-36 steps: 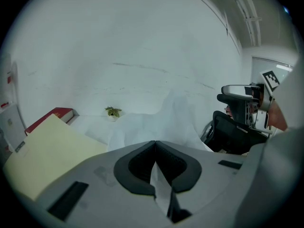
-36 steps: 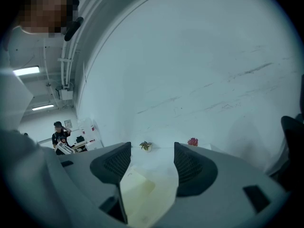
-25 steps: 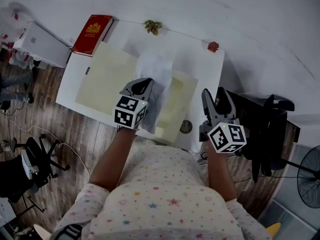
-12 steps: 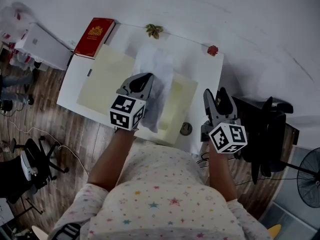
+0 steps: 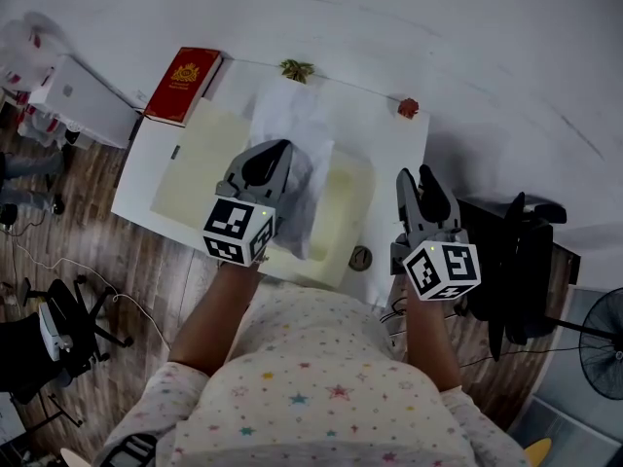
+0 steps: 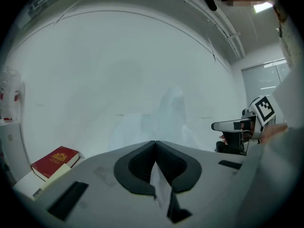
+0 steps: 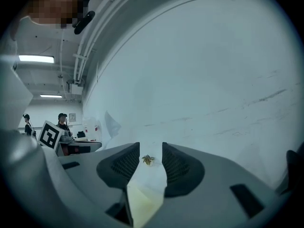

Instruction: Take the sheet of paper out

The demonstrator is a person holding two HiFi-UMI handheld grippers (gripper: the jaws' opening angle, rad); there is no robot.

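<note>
A white sheet of paper [image 5: 292,120] hangs from my left gripper [image 5: 275,154], which is shut on its near part above the pale yellow folder [image 5: 190,173] on the white table [image 5: 384,163]. In the left gripper view the jaws [image 6: 154,144] meet with a thin strip of the sheet [image 6: 171,113] pinched between them, and the rest rises in front. My right gripper [image 5: 416,175] hovers over the table's right edge. Its jaws [image 7: 151,147] stand apart with nothing between them, and the folder's corner [image 7: 142,201] shows through the gap.
A red book [image 5: 183,84] lies at the table's far left corner. Along the far edge sit a dried leaf [image 5: 296,68] and a small red object [image 5: 408,108]. A small round dark thing [image 5: 361,258] rests near the front edge. A black chair [image 5: 516,261] stands to the right.
My left gripper has risen with the sheet, drawing more of it up off the folder. The right gripper has risen a little beside the table's edge.
</note>
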